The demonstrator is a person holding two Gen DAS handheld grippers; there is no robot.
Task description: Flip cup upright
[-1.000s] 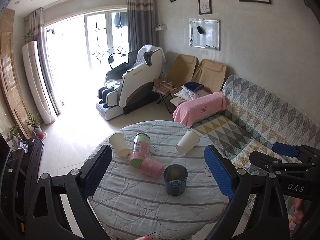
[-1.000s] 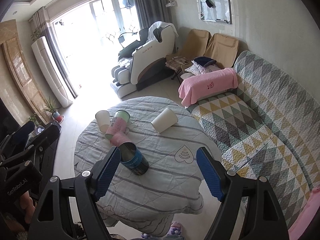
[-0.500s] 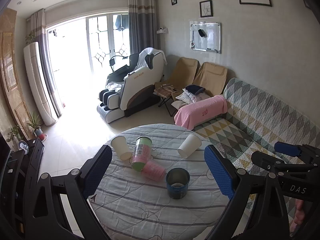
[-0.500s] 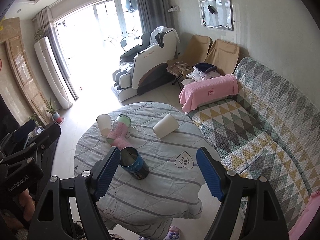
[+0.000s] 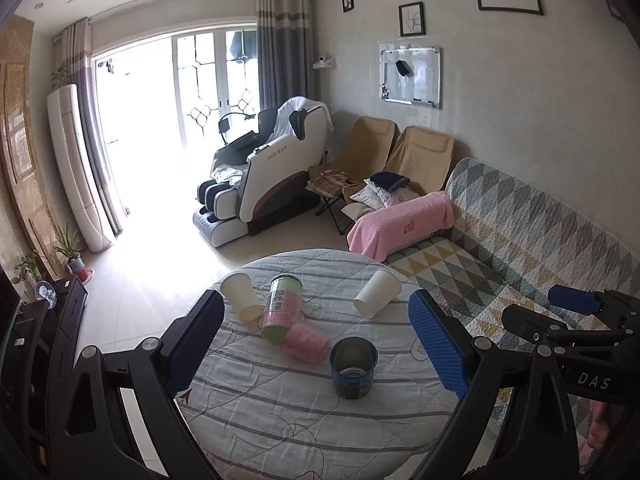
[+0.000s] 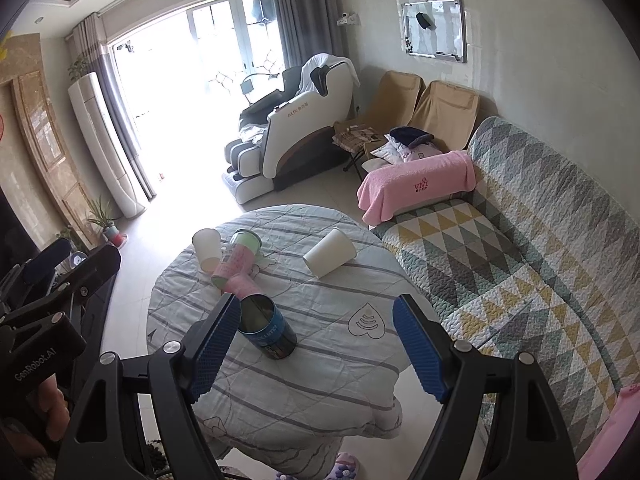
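Five containers are seen on a round table (image 5: 248,412) covered with a striped quilted cloth. Nearest the front edge, a blue tin can (image 5: 353,367) is stood upright with its open mouth up; white lettering is wrapped round its blue band in the right wrist view (image 6: 267,333), but it cannot be read. Just behind it, a pink cup (image 5: 306,341) is laid on its side, and its end is touched by a green and pink canister (image 5: 281,308), also on its side, on which a barcode label is carried. Beside that canister, toward the table's far left edge, a white paper cup (image 5: 242,296) is laid on its side. Well apart from these, near the far right edge, a second white paper cup (image 5: 377,293) is tipped over.

Both tools are held above the table, clear of every container. The left gripper (image 5: 316,344) is spread wide with nothing between its blue pads, and the same is seen of the right gripper (image 6: 316,344). "DAS" is printed on the right gripper's body as caught in the left wrist view, and "GenRobot.AI" is read on the left gripper's body in the right wrist view.

Beyond the table, a massage chair (image 6: 298,128) is marked with a short brand name that is too small to read surely, and a pink towel (image 6: 416,184) over the sofa arm is embroidered "VIVI".
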